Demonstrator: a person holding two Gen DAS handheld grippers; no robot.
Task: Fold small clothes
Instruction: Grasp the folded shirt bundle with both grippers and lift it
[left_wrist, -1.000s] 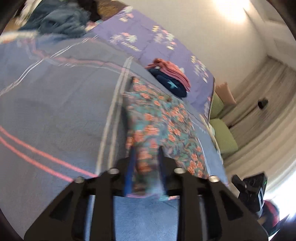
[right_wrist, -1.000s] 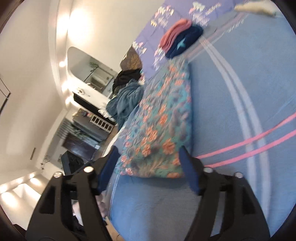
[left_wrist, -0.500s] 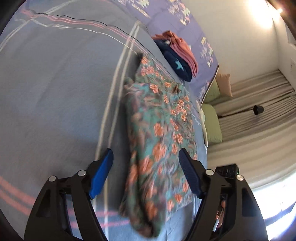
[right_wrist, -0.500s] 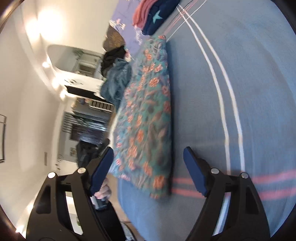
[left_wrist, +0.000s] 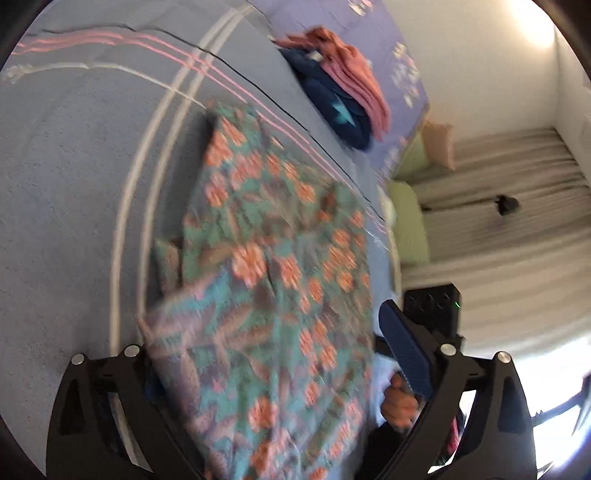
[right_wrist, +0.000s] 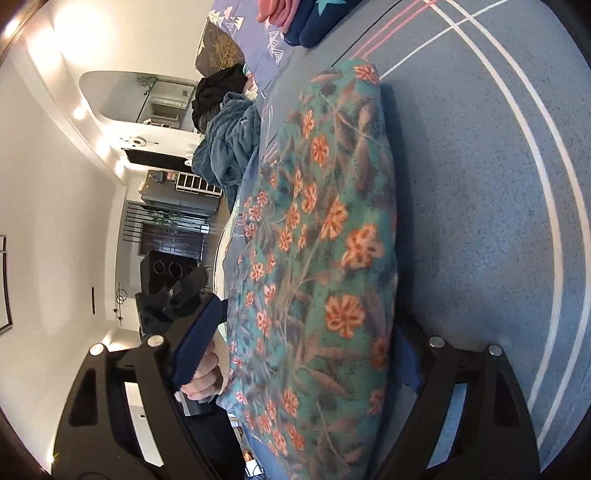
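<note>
1. Left wrist view: floral garment (left_wrist: 273, 295), teal with orange flowers, fills the centre and lower middle of the frame, lying on the blue bed cover (left_wrist: 62, 184). Image blurred.
2. Left claw (left_wrist: 273, 354): fingers spread wide, released. The right pad (left_wrist: 406, 354) shows at lower right of the frame; the left pad is hidden under the cloth at lower left. The garment's near end sits between the fingers, not pinched.
3. Right wrist view: the same floral garment (right_wrist: 325, 258) runs from upper centre to lower centre as a long folded band on the bed cover (right_wrist: 480, 221).
4. Right claw (right_wrist: 295, 354): also released, fingers straddling the garment's near end, left pad (right_wrist: 195, 339) at lower left of the frame.
5. Folded stack (left_wrist: 343, 96), pink over navy, upper centre-right in the left view, well apart from the garment.
6. Unfolded heap (right_wrist: 225, 147), dark teal, upper left in the right view.
7. Risk, judged: if the claws close with the cloth bunched between them, they may take only the top layer, and the fold would slip open or skew when lifted.
8. Risk, judged: uneven lift between the two claws could drag the band crooked across the cover.
</note>
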